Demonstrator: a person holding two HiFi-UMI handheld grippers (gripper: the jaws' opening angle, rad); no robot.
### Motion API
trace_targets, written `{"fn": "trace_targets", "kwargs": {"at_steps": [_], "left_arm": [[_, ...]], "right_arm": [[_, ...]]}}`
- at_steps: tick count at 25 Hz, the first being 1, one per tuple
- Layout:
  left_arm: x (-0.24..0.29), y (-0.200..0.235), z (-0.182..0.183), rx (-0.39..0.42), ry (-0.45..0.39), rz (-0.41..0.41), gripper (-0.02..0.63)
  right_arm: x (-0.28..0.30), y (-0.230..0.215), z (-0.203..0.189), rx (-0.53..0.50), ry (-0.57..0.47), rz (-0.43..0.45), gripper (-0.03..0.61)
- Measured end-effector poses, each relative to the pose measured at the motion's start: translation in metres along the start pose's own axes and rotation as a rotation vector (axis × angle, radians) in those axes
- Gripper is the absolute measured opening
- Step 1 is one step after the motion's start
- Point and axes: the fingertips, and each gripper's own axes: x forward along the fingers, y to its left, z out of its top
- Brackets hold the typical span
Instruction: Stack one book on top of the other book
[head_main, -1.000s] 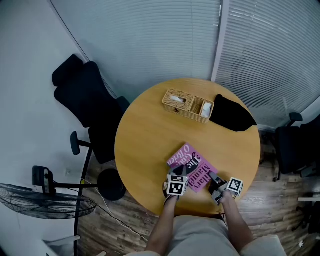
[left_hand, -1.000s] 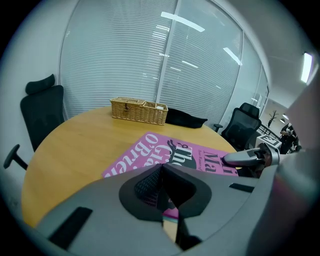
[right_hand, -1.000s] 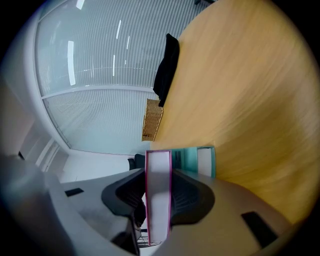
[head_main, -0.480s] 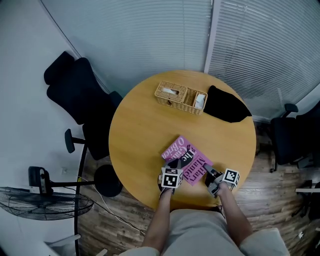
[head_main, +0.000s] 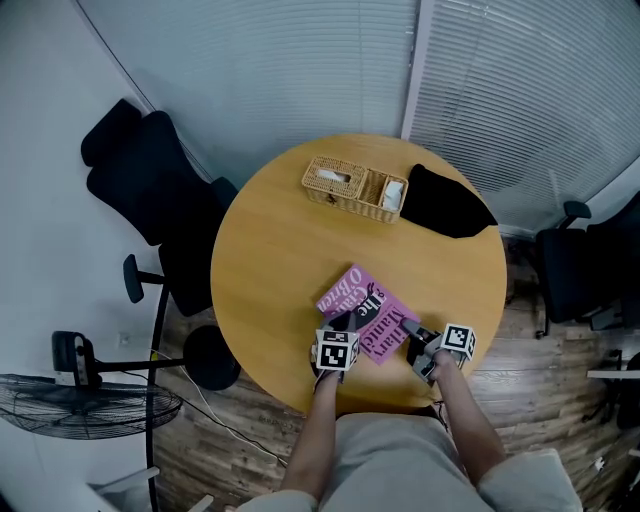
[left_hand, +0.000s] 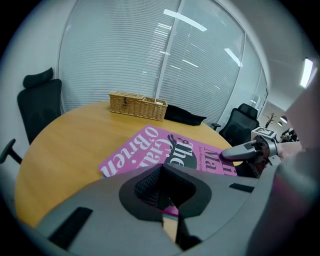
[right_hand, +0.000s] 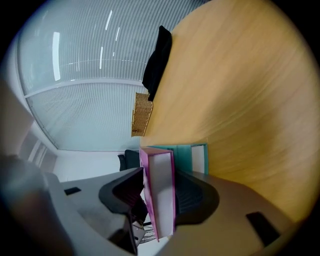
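Little has shifted on the round desk (head_main: 280, 240) in the past second: the pink book (head_main: 366, 310) lies where it lay, both tools stay at its near edge, and the only real change is at the right hand-held gripper (right_hand: 160, 194), whose jaws have just been opening. The right gripper view shows the book's page edge standing between those jaws, filling nearly the whole gap. We judge the pads to be easing off rather than squeezing.

The left hand-held gripper (left_hand: 162, 192) has its jaws drawn together with nothing between them. Its tips are at the book's near left corner, with a sliver of pink cover showing beneath. Whether they press on the cover we cannot tell.

A teal book (right_hand: 189, 156) lies flat under the pink one, peeping out beyond its edge in the right gripper view. So the pink book already rests on the teal one, near the desk's front edge, and we take the stack to be as good as made. (A wicker basket (head_main: 352, 188) and a black cloth (head_main: 445, 208) sit well apart at the far side.)

The pink book looks to us like a thick, fairly stiff block of pages of moderate weight, with a smooth cover that may slide on the book below. We would grip it across its full thickness, midway along an edge rather than at a corner, so that it does not swing.
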Motion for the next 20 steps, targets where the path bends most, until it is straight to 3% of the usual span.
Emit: {"fn": "trace_targets", "kwargs": {"at_steps": [8, 20], "left_arm": [[0.003, 0.003, -0.003, -0.018, -0.003, -0.003, 0.028], [0.002, 0.000, -0.003, -0.008, 0.002, -0.001, 0.028]], "right_arm": [[-0.018, -0.003, 0.007, 0.033, 0.033, -0.041, 0.226], [-0.018, 0.008, -0.022, 0.026, 0.071, 0.021, 0.198]]}}
